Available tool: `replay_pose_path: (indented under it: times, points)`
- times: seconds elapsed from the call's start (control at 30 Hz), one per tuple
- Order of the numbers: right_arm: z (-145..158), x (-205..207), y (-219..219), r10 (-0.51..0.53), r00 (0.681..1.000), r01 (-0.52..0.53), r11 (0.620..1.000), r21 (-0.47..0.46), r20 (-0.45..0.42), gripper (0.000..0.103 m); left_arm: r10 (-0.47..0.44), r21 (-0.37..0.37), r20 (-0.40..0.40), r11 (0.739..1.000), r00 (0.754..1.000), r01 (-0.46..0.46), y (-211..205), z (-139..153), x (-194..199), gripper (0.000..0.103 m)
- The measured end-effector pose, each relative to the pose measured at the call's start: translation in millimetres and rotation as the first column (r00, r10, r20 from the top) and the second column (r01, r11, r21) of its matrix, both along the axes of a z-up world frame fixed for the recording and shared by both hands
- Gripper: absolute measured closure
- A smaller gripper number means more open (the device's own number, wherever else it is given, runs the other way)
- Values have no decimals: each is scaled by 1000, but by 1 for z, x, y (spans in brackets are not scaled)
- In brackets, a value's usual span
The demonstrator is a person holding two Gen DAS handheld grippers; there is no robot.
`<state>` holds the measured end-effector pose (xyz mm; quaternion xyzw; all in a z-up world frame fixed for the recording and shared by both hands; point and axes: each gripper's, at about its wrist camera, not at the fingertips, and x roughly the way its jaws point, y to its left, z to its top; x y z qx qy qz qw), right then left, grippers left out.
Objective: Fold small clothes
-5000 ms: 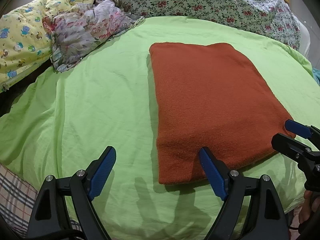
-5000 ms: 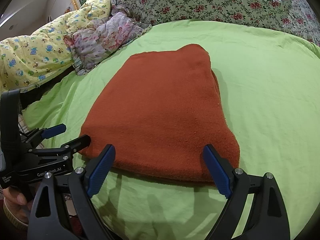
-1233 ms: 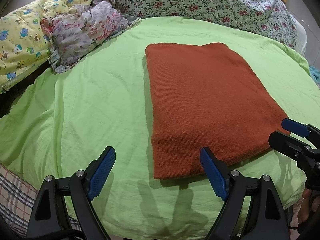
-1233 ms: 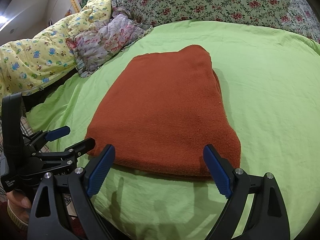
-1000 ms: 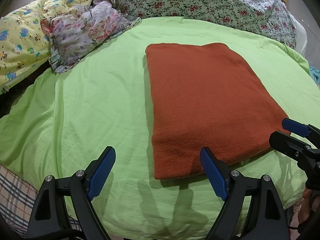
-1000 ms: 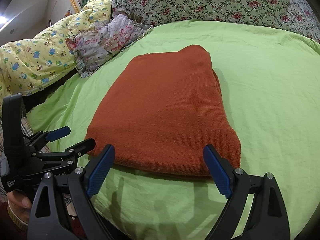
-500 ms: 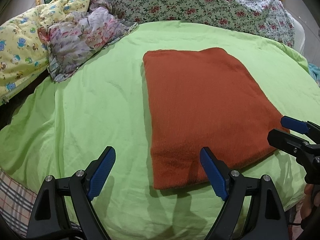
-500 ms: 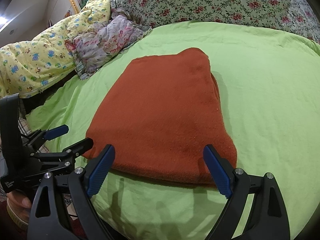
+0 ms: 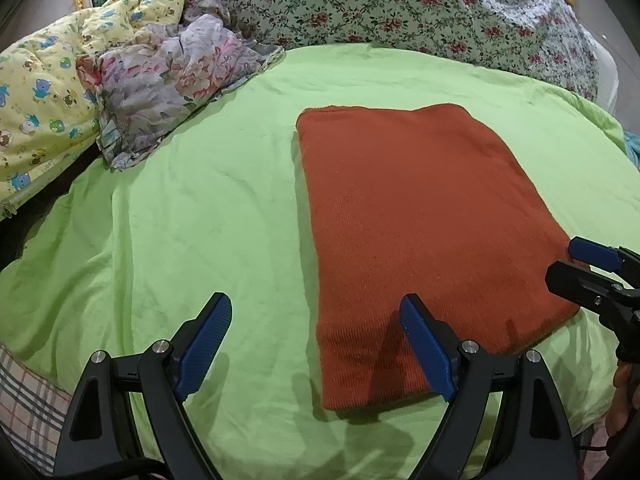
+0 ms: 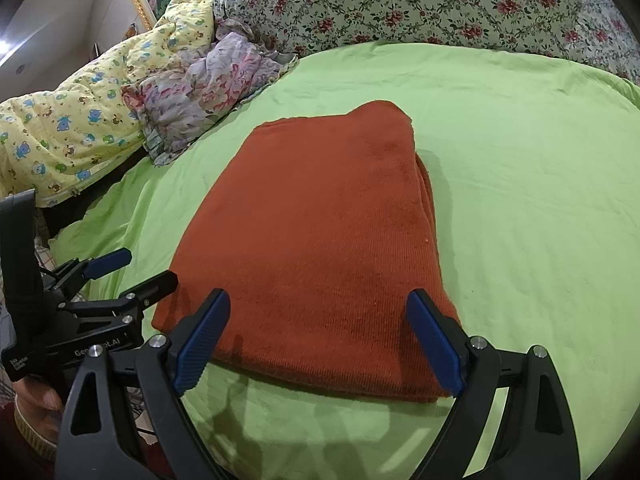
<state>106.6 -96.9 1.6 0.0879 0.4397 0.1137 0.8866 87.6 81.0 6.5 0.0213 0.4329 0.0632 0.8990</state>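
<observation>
**Hovering over folded cloth**

Lying flat on the green sheet (image 9: 168, 208), the folded orange cloth (image 9: 416, 216) sits mid-bed; left gripper (image 9: 316, 344) wide, empty, at its near left corner; right gripper (image 10: 320, 344) wide, empty, over the near edge; floral bedding (image 10: 420, 0) behind.

Even, bright indoor light from above and behind; soft gripper shadows fall forward onto the green sheet (image 9: 208, 208). Sharp focus centrally, strong fisheye bending, black vignette at corners
</observation>
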Motion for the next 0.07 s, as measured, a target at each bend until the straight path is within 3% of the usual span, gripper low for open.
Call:
replay_pose_path:
  times: [0.07]
  points:
    - [-2,3,-2,0,1000,0,1000,3,-6,13,1,-11,-9,1000,1000,-1,1,-1,2,16]
